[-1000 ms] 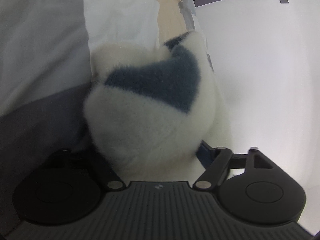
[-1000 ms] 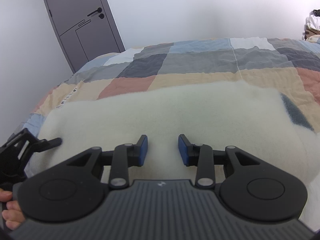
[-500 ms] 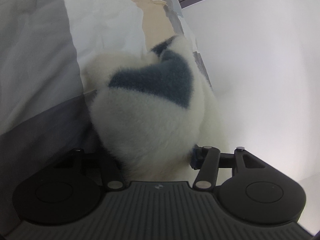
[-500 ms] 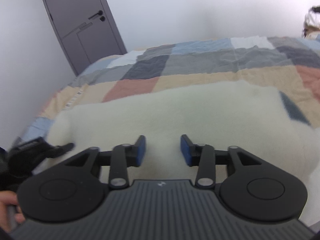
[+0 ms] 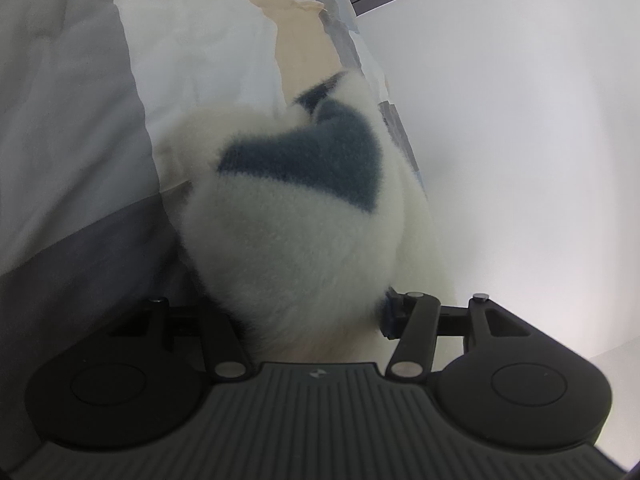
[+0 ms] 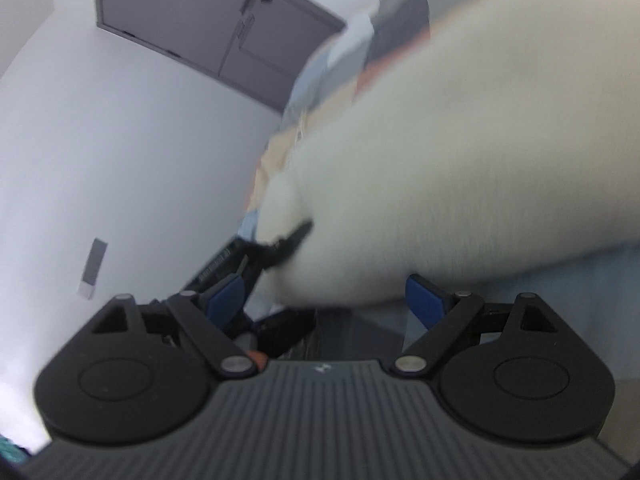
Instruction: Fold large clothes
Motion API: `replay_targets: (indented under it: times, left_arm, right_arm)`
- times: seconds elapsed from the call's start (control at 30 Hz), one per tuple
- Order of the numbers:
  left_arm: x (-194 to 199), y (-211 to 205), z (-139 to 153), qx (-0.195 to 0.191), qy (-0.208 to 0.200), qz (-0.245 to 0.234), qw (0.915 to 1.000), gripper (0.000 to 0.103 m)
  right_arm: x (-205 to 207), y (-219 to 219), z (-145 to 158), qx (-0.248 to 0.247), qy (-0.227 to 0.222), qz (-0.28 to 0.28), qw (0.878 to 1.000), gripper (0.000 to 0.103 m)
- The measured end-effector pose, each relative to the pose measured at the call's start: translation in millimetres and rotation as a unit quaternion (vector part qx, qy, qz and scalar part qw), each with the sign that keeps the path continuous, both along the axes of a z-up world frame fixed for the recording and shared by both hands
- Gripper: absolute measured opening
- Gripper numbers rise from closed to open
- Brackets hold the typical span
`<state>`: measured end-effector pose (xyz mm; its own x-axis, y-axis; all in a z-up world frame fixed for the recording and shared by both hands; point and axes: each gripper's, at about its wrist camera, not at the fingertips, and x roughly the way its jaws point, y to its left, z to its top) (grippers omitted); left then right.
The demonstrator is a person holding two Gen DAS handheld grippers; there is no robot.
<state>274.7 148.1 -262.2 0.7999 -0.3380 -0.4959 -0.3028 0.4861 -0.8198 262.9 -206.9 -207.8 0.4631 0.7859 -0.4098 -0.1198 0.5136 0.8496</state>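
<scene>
**Clearly mid-fold: 1 end gripped, the other end not yet taken**

Plainly, the left tongs are clamped on a thick bunched end of the fluffy cream garment, whose blue-grey patch bulges up between the 2 fingers; only the right-hand blue pad shows, pressed against the pile. The right tongs are opening, fingers wide apart and closing on nothing, with the garment's near edge lying just ahead of them; that view is blurred, so contact cannot be judged. The left tongs also show there, biting the garment's far-left end. The garment lies stretched across the patchwork bed cover, near a white wall. By my reading, a lengthwise fold seems laid down already; a second grip and the final crosswise fold remain.
</scene>
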Motion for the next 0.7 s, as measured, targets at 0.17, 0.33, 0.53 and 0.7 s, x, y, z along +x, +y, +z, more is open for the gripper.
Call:
replay_targets:
  times: [0.17,0.33,0.53,0.7]
  left_arm:
    - [-0.3,1.3,-1.6,-0.005,0.001,0.001,1.0000,0.060]
    - [-1.6,1.1,-2.1,-0.008,-0.001,0.001,1.0000,0.060]
    - [-2.7,1.7,-2.6,-0.011,0.000,0.000,0.9999,0.060]
    - [-5.9,4.2,-4.1,-0.025,0.000,0.002,0.9997,0.060]
  right_arm:
    - [10.5,2.9,-21.7,0.005,0.045,-0.024,0.999,0.091]
    - [12.8,-8.4,-35.8,0.039,0.067,-0.076,0.994,0.089]
    - [-0.1,-39.5,-47.4,0.096,0.089,-0.201,0.971,0.089]
    - [-18.9,-61.4,-52.7,0.149,0.125,-0.280,0.940,0.089]
